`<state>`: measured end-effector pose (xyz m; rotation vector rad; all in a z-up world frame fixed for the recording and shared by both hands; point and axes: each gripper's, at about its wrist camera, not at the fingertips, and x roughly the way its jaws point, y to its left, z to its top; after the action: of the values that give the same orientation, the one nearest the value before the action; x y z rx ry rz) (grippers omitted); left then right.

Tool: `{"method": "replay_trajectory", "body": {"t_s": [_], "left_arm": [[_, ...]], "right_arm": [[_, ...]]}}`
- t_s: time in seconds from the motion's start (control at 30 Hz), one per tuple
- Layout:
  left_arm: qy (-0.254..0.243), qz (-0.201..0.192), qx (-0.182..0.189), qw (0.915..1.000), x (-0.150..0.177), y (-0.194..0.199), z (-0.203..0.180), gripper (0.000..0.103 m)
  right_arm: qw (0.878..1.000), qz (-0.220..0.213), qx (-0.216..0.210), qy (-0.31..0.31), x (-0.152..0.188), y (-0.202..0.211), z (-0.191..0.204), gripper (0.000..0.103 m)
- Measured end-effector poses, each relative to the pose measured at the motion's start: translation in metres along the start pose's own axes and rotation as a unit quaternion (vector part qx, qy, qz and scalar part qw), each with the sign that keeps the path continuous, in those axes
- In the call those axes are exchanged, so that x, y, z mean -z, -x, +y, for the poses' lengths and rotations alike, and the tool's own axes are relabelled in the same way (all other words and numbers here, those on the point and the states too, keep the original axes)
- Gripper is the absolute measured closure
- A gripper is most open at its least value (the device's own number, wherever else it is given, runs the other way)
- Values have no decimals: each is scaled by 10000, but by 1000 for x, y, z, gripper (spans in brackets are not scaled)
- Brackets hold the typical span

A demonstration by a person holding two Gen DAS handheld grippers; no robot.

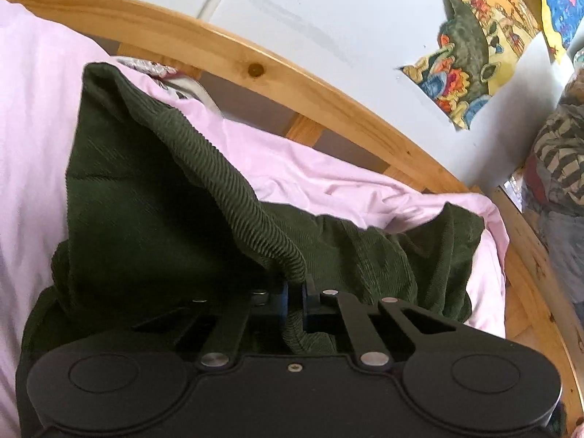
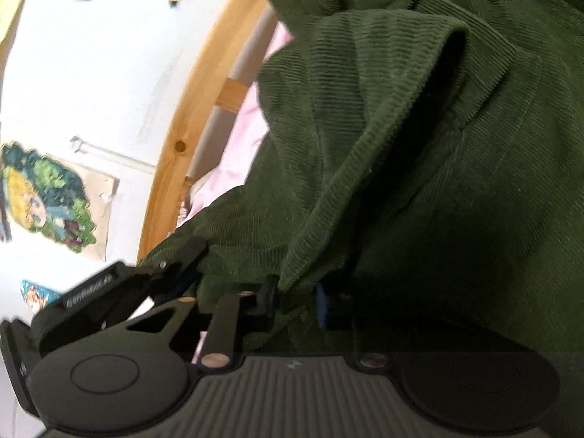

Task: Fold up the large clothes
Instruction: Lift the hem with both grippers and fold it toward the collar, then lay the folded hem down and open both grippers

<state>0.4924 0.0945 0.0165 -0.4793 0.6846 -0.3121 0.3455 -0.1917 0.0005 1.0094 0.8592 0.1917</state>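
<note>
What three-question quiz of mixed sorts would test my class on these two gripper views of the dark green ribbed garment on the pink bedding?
1. True or false: the left gripper is shut on the dark green ribbed garment.
2. What does the garment lie on? A) pink bedding B) bare floor C) white table
3. Fill in: behind the bed runs a ___ wooden rail.

Key: 1 true. 2 A, the pink bedding. 3 curved. The right gripper also pinches a fold of the garment.
</note>
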Motion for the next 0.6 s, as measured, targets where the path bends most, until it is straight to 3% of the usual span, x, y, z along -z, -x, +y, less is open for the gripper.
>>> {"method": "replay_trajectory", "body": {"t_s": [0.1, 0.17, 0.23, 0.37, 0.47, 0.5, 0.57, 0.6], "left_arm": [[137, -365, -86, 9992, -5, 7, 3, 99], [344, -481, -51, 9982, -9, 9, 8, 99], [466, -554, -38, 9974, -13, 10, 11, 99], [529, -640, 93, 9965, -15, 15, 9, 99], [631, -554, 238, 9962, -15, 13, 10, 99], [392, -499, 168, 9978, -13, 10, 6, 99], [39, -481, 51, 9988, -5, 10, 1, 99], [40, -486, 58, 9988, -4, 10, 4, 99]], "right_arm": [[9924, -230, -218, 1185, 10, 19, 16, 94], [9753, -368, -288, 2160, 19, 32, 24, 95], [9473, -494, -307, 3151, 27, 41, 31, 96], [8774, -429, -340, 4766, 38, 50, 37, 98], [8487, -191, -109, 5285, 39, 46, 23, 100], [8410, -91, -24, 5410, 39, 44, 19, 99], [8456, 169, -183, 5333, 36, 51, 13, 98], [8497, 274, -183, 5262, 34, 52, 13, 92]]}}
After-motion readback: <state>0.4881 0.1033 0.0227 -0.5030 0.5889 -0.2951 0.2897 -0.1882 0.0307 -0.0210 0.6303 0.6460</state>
